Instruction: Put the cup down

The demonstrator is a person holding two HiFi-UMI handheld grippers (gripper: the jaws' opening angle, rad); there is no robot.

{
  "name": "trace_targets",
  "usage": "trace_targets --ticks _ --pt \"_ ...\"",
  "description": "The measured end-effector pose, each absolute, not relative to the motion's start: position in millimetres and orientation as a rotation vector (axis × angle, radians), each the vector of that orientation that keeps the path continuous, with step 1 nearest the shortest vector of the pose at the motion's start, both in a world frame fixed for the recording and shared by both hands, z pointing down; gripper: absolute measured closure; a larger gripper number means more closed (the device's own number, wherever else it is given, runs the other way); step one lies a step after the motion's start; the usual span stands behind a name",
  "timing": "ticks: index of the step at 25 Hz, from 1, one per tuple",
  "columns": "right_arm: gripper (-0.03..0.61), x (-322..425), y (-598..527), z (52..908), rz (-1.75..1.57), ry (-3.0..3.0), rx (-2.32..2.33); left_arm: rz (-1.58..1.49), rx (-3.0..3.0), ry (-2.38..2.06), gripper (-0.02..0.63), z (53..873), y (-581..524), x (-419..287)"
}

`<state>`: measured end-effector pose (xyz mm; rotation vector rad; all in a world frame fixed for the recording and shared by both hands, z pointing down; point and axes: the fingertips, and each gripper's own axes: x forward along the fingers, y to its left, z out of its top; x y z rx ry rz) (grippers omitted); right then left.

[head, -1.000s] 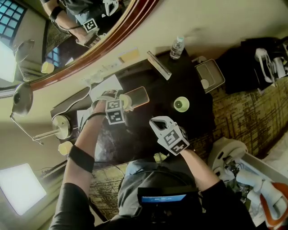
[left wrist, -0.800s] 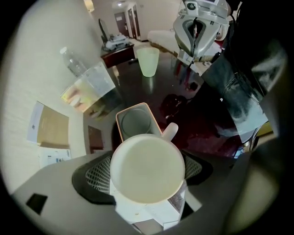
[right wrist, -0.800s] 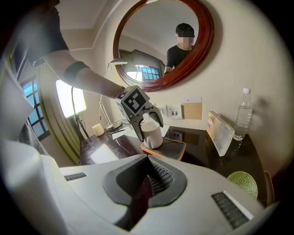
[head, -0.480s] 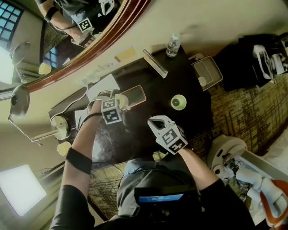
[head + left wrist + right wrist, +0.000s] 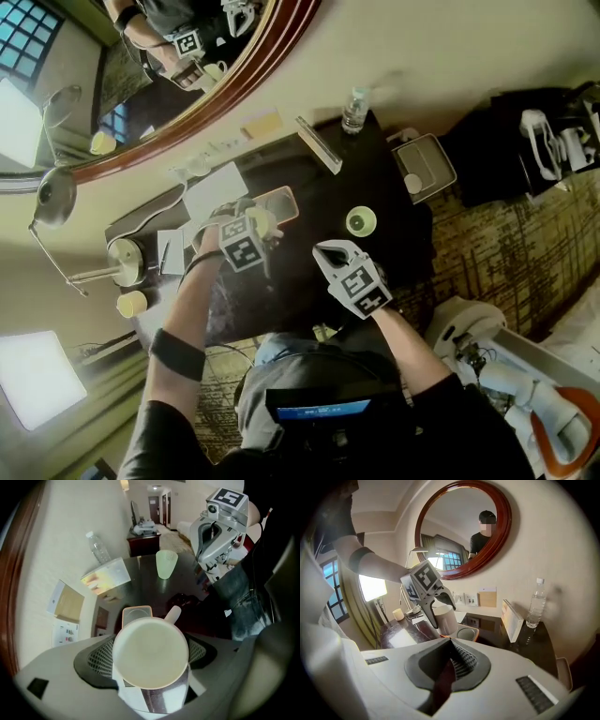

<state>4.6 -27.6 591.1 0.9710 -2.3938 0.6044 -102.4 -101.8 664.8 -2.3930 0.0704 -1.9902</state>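
Left gripper (image 5: pixel 251 230) points steeply down over the left half of the dark glossy bench (image 5: pixel 380 173). Its jaws stand wide and pinch a cream ceramic cup (image 5: pixel 150 651) by the sides. In the left gripper view the cup's round open mouth fills the space between the jaws, and its handle (image 5: pixel 172 614) sticks out toward the upper right. The cup is upright and looks empty. An orange-rimmed square tray (image 5: pixel 137 612) lies on the bench just beyond the cup. In the right gripper view the cup hangs at the near-left edge of this tray; I cannot tell whether its base touches the bench. White paper sheets (image 5: pixel 216 192) lie on the bench near the left gripper. Right gripper (image 5: pixel 451 658) has its jaws pressed together with nothing between them. It is held over the near edge of the bench, well apart from the cup and aimed toward it. A pale green plastic tumbler (image 5: pixel 166 563) stands upright on the bench, farther right and apart from the tray. A clear plastic water bottle (image 5: pixel 536 603) stands at the far edge by the wall, with an upright printed card stand (image 5: pixel 105 576) beside it. A round mirror in a brown wooden frame (image 5: pixel 506 522) hangs on the wall behind the bench. A desk lamp (image 5: pixel 52 197) stands at the left end of the bench.
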Motion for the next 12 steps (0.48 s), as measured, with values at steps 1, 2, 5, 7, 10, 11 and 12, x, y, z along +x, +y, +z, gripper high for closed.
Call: trace_targets --ticks 1,2,5,7,10,11,12 --pt "0.571 10 -30 586 0.594 -2.396 0.975 -1.985 -2.407 0.077 0.186 663 -96 -96" --pt "0.571 15 -32 581 0.581 -2.399 0.98 -1.979 -2.418 0.081 0.186 661 -90 -89" --pt "0.571 32 -38 572 0.556 -2.404 0.988 -1.971 -2.438 0.086 0.186 660 -72 -70" --pt "0.571 43 -43 569 0.544 -2.406 0.992 -1.981 -2.444 0.089 0.186 660 -60 -58" --pt "0.571 62 -50 562 0.522 -2.409 1.002 -2.004 -2.457 0.108 0.186 664 -45 -41" --pt "0.571 68 -52 559 0.512 -2.41 1.005 -2.011 -2.462 0.112 0.184 667 -40 -34" --pt "0.571 74 -54 557 0.502 -2.409 1.006 -2.017 -2.466 0.11 0.186 670 -35 -27"
